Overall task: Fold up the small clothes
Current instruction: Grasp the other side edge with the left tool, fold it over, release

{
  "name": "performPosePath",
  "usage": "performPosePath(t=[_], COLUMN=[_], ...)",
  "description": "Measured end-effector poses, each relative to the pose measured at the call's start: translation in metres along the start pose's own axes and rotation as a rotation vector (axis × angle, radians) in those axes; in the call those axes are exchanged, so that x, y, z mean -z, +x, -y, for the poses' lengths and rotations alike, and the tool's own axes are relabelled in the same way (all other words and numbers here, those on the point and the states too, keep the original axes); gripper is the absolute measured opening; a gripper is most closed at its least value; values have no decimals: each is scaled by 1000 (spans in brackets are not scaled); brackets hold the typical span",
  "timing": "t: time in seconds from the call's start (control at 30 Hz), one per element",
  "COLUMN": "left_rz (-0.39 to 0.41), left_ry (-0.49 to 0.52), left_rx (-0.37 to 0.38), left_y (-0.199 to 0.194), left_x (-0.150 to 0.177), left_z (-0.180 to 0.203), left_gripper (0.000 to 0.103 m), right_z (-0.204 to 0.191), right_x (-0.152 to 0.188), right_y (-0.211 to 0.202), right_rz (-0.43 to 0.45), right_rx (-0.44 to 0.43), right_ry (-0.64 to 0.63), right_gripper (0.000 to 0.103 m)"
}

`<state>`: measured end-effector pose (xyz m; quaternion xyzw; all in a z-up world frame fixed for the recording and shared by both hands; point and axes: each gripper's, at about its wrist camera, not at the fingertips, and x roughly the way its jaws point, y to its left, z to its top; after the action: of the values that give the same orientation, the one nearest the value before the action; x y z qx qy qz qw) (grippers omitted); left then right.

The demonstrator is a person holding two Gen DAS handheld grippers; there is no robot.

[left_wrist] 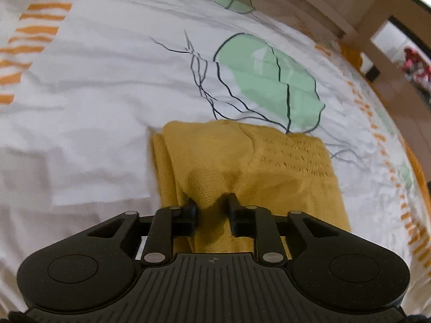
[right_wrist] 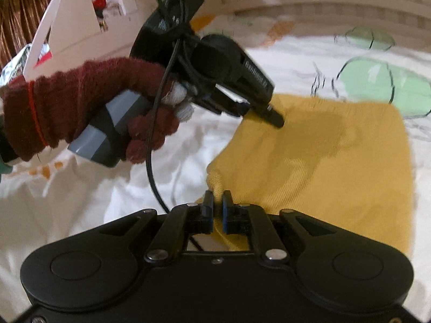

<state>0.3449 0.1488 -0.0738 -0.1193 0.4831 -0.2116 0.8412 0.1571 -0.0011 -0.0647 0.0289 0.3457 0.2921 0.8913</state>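
Observation:
A mustard-yellow knit garment (left_wrist: 242,167) lies folded on the white bedsheet (left_wrist: 102,102). In the left wrist view my left gripper (left_wrist: 211,206) sits low over its near edge. The jaws stand a little apart, a ridge of the cloth bunched between them, and I see no pad pressing it. In the right wrist view my right gripper (right_wrist: 217,202) is at the garment's (right_wrist: 336,161) near left corner, jaws a narrow gap apart, the corner lying at their tips. There too the left gripper (right_wrist: 276,121), held by a hand in a maroon glove (right_wrist: 67,107), touches the far left edge.
The sheet carries green leaf prints (left_wrist: 269,80) and orange dashes (left_wrist: 35,29) along its borders. A wooden bed frame (left_wrist: 336,8) runs behind the bed. A black cable (right_wrist: 150,161) hangs from the left gripper down over the sheet.

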Motion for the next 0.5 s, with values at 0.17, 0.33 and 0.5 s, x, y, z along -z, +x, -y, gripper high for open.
performPosePath(t=[0.17, 0.33, 0.5], left_rz=[15, 45, 71], left_ry=[-66, -87, -130], left_rx=[24, -72, -145], left_y=[-5, -17, -42], left_x=[0, 6, 19], left_z=[-11, -11, -15], left_gripper=[28, 35, 38], right_z=[-1, -7, -10], right_x=[6, 5, 5], right_y=[-1, -6, -22], right_rz=[-19, -15, 2], right_rx=[-22, -75, -98], right_ry=[-8, -28, -27], right_gripper=[31, 37, 37])
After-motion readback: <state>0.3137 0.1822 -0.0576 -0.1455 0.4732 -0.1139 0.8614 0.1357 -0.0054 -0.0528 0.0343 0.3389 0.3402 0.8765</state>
